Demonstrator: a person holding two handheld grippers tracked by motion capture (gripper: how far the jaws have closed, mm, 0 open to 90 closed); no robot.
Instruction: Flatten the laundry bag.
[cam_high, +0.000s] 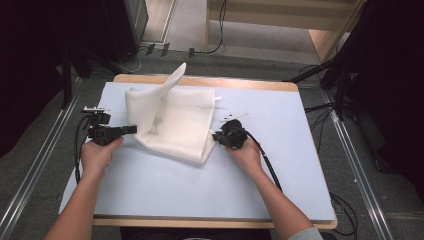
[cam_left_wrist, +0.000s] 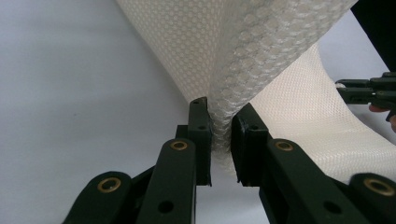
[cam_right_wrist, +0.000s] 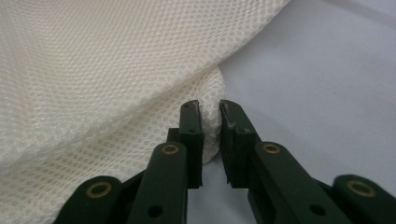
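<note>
A white mesh cloth lies loosely folded on the pale mat, with one corner standing up at the back. My left gripper is at the cloth's left edge. In the left gripper view its jaws are shut on a bunched fold of the mesh cloth, which rises from them. My right gripper is at the cloth's right edge. In the right gripper view it pinches a rolled edge of the mesh. The right gripper also appears far right in the left gripper view.
The mat covers a wooden table whose edges show at front and back. Bare mat stretches in front of the cloth and to its right. Cables trail from both grippers. Dark stands and floor rails flank the table.
</note>
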